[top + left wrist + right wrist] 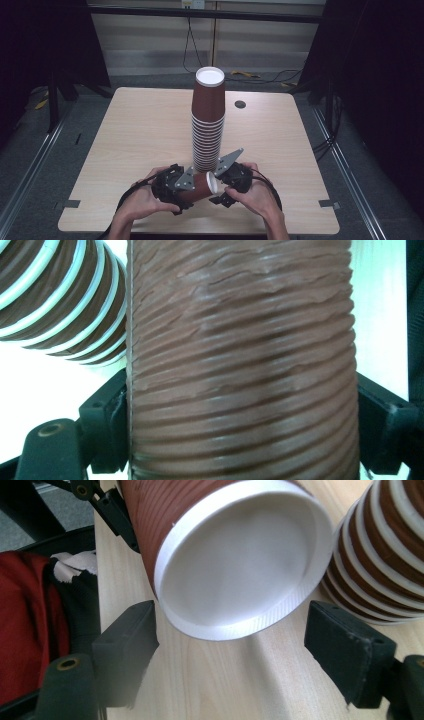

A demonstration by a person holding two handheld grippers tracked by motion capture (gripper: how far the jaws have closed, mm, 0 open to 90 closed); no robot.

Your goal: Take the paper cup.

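Ridged brown paper of a single cup (240, 365) sits right up against the lens in the left gripper view, and the two black jaws press against its sides, one at each edge of the wall, so the left gripper (172, 189) is clamped on the cup. From the high view this cup (200, 186) lies on its side, just above the near edge of the table (140, 130), its white lid (212, 183) facing the person's right.

That lid (245, 555) looks straight at the camera in the right gripper view. The right gripper (232, 645) has its jaws spread wide, one to each side of the lid and slightly nearer than the rim, touching nothing. In the high view the right gripper (226, 186) sits just beside the lidded end of the cup, held in the person's right hand (257, 195), while the left hand (142, 202) holds the other gripper.

Just behind both grippers stands a tall stack of cups (208, 120), upside down, white rims showing as bands along its lower half. Its lowest rims (380, 565) lie just beside the held cup, and the same stack (55, 295) shows at the upper left of the left gripper view.
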